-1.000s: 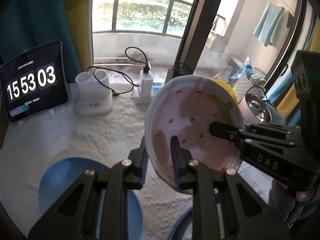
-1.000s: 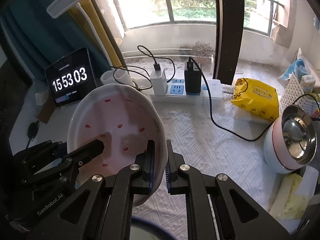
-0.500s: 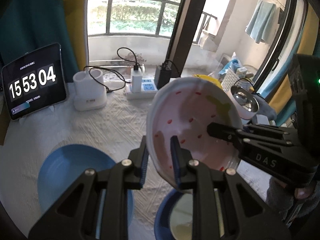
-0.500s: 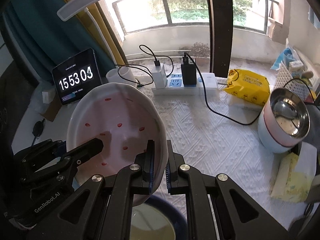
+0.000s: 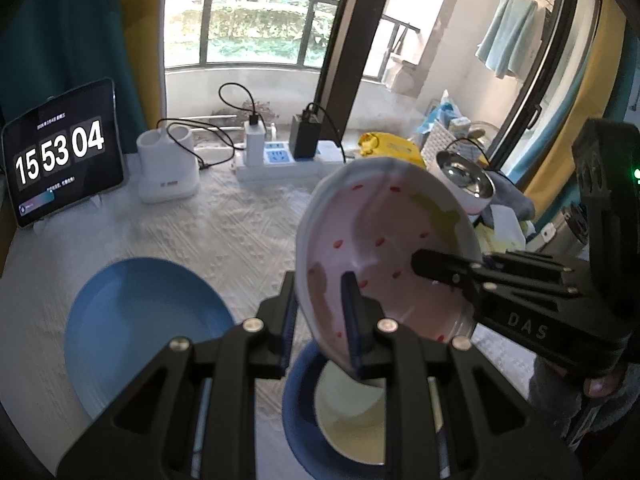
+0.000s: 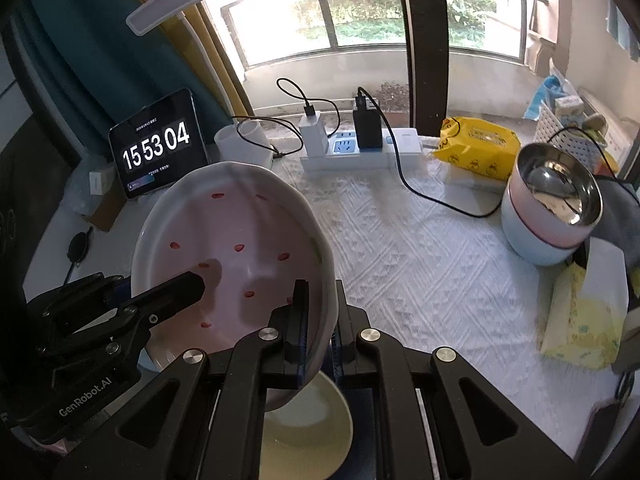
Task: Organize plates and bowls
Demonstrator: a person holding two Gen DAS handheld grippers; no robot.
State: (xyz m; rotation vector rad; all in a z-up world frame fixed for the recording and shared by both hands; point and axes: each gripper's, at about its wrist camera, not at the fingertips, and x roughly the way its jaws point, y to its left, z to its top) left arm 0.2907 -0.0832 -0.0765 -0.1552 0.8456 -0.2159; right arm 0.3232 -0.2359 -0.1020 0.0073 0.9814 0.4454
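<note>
A pink bowl with red specks and a white rim hangs tilted above the table, held from two sides. My left gripper is shut on its near rim in the left wrist view. My right gripper is shut on the opposite rim, one finger inside and one outside. Each view shows the other gripper too: the right gripper and the left gripper. Directly below the pink bowl sits a blue bowl with a cream inside. A blue plate lies on the cloth to its left.
A steel-lined pink and blue bowl stands at the right. At the back are a tablet clock, a white holder, a power strip with cables and a yellow packet. A box lies near the right edge.
Both grippers have carried the pink bowl back toward the near edge of the table. The blue bowl with the cream inside has come into view beneath it.
</note>
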